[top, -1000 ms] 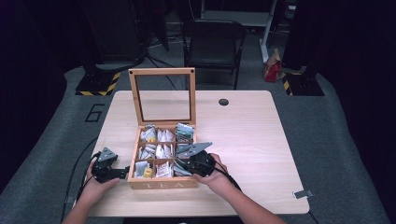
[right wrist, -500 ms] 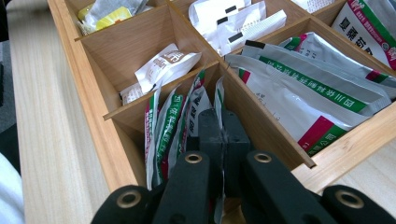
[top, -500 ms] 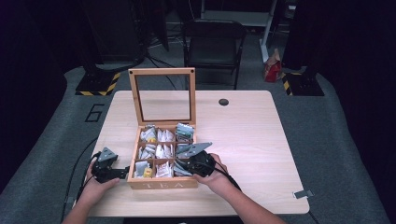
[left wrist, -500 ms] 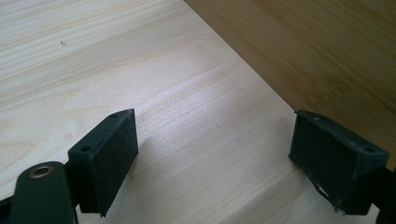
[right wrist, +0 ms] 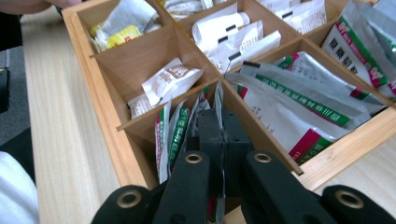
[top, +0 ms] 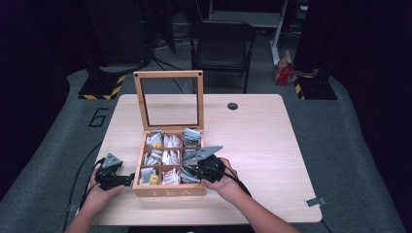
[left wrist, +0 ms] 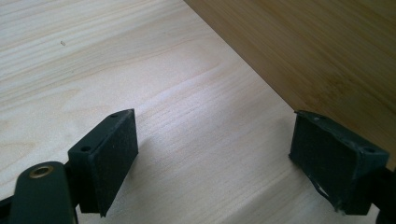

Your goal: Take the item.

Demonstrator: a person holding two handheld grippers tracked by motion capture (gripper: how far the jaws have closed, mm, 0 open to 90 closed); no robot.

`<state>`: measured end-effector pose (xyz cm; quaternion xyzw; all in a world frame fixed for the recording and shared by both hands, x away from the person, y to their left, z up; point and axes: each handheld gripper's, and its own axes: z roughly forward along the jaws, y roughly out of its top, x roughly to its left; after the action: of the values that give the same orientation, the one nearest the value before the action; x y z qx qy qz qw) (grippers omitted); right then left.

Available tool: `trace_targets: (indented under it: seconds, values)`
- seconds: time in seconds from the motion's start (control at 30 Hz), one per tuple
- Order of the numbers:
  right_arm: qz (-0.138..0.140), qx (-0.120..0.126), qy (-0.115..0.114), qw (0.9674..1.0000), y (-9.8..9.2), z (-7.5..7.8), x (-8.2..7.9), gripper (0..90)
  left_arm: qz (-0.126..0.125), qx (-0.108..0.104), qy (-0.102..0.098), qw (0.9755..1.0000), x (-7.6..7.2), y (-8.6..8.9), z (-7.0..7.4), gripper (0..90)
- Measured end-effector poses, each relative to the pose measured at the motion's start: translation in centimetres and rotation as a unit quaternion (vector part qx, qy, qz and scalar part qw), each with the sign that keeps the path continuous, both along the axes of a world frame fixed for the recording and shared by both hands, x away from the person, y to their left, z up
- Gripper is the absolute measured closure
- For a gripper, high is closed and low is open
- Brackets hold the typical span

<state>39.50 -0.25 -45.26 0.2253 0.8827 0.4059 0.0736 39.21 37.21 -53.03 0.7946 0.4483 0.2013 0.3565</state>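
A wooden tea box (top: 167, 191) stands on the table with its glass lid (top: 168, 75) propped upright. Its compartments hold tea sachets. My right gripper (right wrist: 219, 123) reaches into the front right compartment and is shut on a thin silver sachet (right wrist: 218, 98) that stands edge-on between the jaws. In the high view the right gripper (top: 192, 172) sits over that corner of the box. My left gripper (top: 127, 179) rests on the table against the box's left side. Its jaws (left wrist: 215, 149) stand open with bare tabletop between them, and the box wall (left wrist: 317, 46) is just beyond.
Green, red and silver sachets (right wrist: 299, 98) fill the neighbouring compartment, white tea bags (right wrist: 233, 37) the middle ones, a yellow one (right wrist: 119, 32) a far corner. The pale wooden table (top: 262, 145) has a cable hole (top: 232, 106) at the back. A dark chair (top: 221, 43) stands behind it.
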Motion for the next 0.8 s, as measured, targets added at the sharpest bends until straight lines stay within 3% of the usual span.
trace_targets:
  seconds: [0.8]
  values:
    - [-0.001, 0.021, 0.002, 0.9998, -0.5, 2.9, 0.1, 90.0, 0.0, 0.0, 0.0, 1.0, 0.0, 0.0, 0.0, 14.7]
